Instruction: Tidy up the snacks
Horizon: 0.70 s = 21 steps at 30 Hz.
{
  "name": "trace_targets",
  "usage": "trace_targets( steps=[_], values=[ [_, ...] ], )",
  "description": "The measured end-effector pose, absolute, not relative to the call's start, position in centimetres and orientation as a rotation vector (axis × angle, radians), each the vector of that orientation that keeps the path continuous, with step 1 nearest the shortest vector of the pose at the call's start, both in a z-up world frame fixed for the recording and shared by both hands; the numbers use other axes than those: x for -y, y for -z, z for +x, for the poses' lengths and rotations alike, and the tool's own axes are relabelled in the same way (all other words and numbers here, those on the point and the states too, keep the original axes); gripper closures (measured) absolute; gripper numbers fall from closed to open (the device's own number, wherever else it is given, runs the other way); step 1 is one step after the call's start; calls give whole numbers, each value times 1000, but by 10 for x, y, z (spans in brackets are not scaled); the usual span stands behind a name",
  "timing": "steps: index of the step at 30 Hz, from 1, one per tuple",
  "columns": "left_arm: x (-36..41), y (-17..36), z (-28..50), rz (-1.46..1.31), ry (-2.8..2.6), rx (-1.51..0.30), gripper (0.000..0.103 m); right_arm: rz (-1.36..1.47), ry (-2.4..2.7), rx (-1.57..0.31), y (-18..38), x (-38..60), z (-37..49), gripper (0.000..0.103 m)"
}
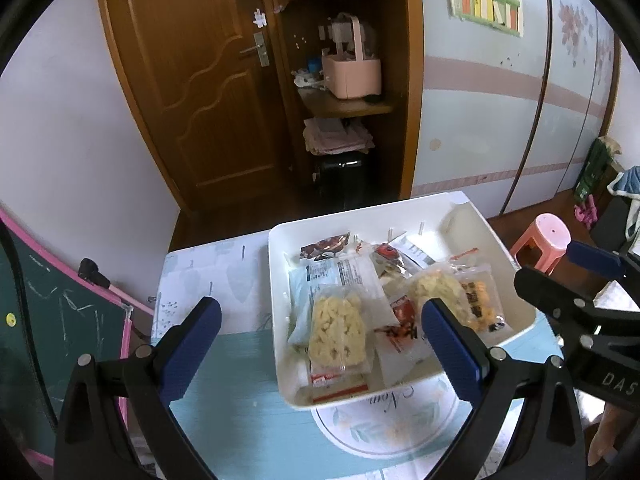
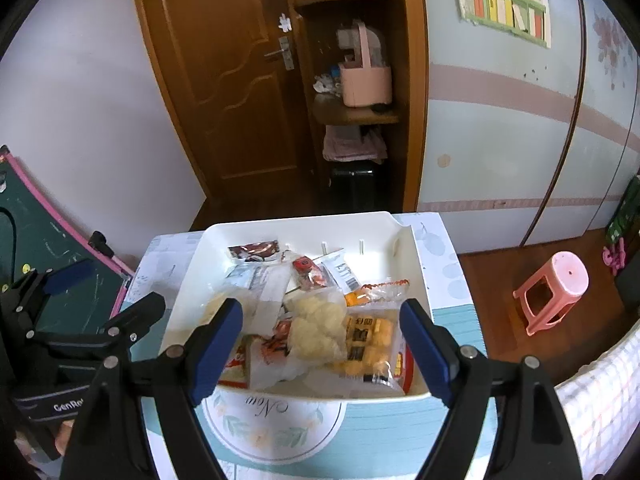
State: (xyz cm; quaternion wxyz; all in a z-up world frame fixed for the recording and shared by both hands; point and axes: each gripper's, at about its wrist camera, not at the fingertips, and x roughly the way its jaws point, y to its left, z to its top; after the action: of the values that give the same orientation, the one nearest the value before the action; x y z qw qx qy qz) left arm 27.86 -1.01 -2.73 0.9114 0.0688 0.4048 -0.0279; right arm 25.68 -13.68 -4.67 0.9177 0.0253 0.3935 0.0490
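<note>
Presently both claws, left claw (image 1: 320, 344) and right claw (image 2: 322, 346), hang released, empty, above the white bin (image 2: 416, 264) of snack packets (image 2: 316, 332) on the counter (image 1: 240, 380). Risk: slick overlapping wrappers may slip or lift together.

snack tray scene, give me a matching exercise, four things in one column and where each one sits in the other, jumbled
Things:
1. white tray
2. dark brown snack packet
3. pink stool
4. pink basket

Places:
a. on the wooden floor, right of the table
b. on the table, over the round floral print
c. on a shelf beside the wooden door
d. at the tray's far left corner

Pairs: 1-b, 2-d, 3-a, 4-c
</note>
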Motion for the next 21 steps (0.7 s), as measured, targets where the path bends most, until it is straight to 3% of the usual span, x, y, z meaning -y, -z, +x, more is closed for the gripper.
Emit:
trace_targets(
  steps=[9,21],
  values=[
    [-2,3,192,121,14,-802,3,56,-116,-784,27,136,185,21],
    [-16,2,70,67,-55,-795,1,96,-133,-812,42,132,82,21]
  ],
)
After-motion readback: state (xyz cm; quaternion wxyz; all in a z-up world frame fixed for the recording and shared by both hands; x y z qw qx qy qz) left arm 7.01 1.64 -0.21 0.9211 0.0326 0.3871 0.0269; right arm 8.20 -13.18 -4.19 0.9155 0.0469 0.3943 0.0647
